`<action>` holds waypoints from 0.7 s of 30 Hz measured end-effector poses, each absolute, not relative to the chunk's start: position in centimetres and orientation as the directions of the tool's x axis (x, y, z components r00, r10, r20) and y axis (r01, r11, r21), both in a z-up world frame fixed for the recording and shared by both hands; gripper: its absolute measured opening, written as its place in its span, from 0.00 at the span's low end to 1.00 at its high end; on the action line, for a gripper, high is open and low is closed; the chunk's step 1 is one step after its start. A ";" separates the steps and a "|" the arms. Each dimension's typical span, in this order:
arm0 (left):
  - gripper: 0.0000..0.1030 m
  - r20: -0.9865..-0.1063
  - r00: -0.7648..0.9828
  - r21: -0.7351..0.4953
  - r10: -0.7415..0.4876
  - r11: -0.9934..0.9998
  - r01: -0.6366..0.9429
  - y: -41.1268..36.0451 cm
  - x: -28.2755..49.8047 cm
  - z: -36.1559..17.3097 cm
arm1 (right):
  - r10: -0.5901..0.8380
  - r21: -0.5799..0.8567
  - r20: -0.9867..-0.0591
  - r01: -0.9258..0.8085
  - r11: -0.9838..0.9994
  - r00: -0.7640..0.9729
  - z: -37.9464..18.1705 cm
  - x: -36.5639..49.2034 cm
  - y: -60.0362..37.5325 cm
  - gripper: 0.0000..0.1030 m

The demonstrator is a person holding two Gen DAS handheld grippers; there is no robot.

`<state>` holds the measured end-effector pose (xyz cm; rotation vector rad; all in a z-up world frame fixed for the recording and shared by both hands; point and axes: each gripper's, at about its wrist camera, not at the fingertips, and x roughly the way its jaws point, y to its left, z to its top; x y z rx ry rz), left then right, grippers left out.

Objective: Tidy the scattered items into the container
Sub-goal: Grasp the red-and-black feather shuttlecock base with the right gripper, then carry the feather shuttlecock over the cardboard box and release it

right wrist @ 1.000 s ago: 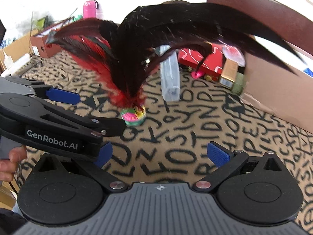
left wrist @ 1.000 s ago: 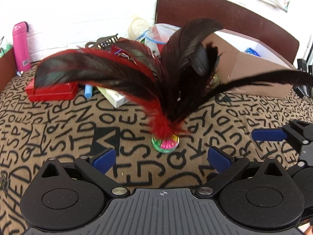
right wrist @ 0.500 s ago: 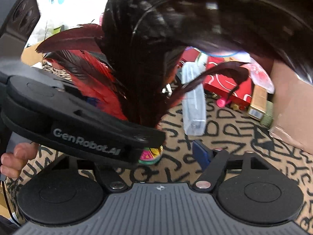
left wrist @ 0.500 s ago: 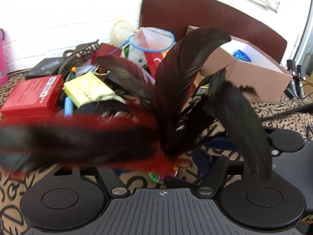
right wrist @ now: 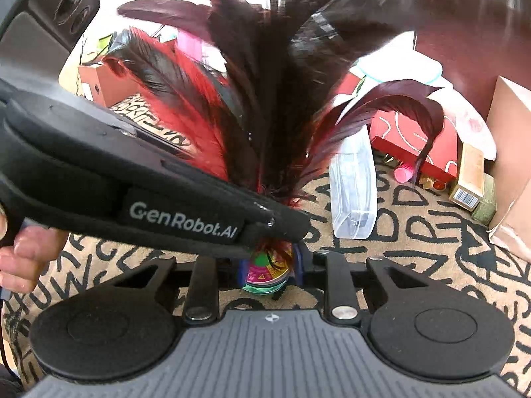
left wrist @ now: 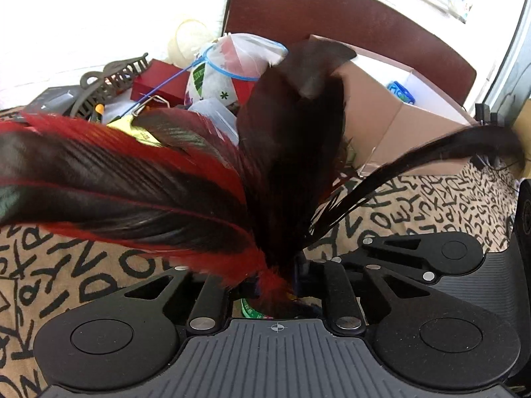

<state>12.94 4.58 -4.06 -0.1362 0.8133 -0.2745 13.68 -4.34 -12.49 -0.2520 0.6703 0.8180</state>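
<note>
Closing in from both sides, each hand-held gripper has just been narrowed onto the feather shuttlecock point(right wrist: 265, 152): the right hand-held gripper point(right wrist: 267, 270) is clamped on its coloured base, the left hand-held gripper point(left wrist: 275, 283) on its feather root. It is still seen resting on the patterned cloth point(right wrist: 415, 248), so lifting toward the cardboard box point(left wrist: 391, 112) appears next.

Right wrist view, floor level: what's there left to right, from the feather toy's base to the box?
Shuttlecock base between the right claw pads → clear plastic case → pink cap → barcoded carton → cardboard box.
</note>
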 end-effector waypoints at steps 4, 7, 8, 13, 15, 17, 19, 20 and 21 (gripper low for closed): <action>0.17 -0.698 0.655 -0.218 -0.289 0.957 0.189 4.3 13.2 -4.3 | 0.604 0.072 -0.636 -0.743 0.666 0.480 -12.5 14.2 -4.5 0.29; 0.16 -0.700 0.650 -0.237 -0.296 0.955 0.180 4.3 13.3 -4.4 | 0.621 0.126 -0.633 -0.730 0.672 0.462 -12.5 14.8 -4.9 0.29; 0.15 -0.700 0.649 -0.244 -0.298 0.954 0.174 4.2 13.3 -4.3 | 0.620 0.123 -0.632 -0.729 0.673 0.466 -12.4 14.7 -4.9 0.28; 0.15 -0.670 0.684 -0.205 -0.288 0.958 0.203 2.9 12.2 -1.8 | 0.635 0.077 -0.579 -0.741 0.667 0.511 -10.1 12.7 -5.7 0.27; 0.15 -0.653 0.698 -0.192 -0.295 0.955 0.224 2.0 11.8 -0.5 | 0.641 0.078 -0.552 -0.733 0.676 0.533 -9.0 12.3 -6.6 0.27; 0.15 -0.636 0.708 -0.180 -0.307 0.951 0.251 0.8 11.8 0.8 | 0.641 0.076 -0.532 -0.722 0.688 0.554 -7.8 12.2 -7.7 0.27; 0.15 -0.619 0.717 -0.167 -0.322 0.945 0.281 -0.4 12.0 2.2 | 0.634 0.067 -0.511 -0.708 0.703 0.581 -6.5 12.1 -8.8 0.27; 0.14 -0.608 0.721 -0.158 -0.331 0.941 0.299 -1.5 12.4 2.9 | 0.630 0.062 -0.499 -0.701 0.711 0.595 -5.9 12.2 -10.3 0.27; 0.14 -0.599 0.724 -0.154 -0.342 0.936 0.315 -2.2 12.7 3.6 | 0.625 0.056 -0.487 -0.691 0.720 0.611 -5.1 12.3 -11.0 0.27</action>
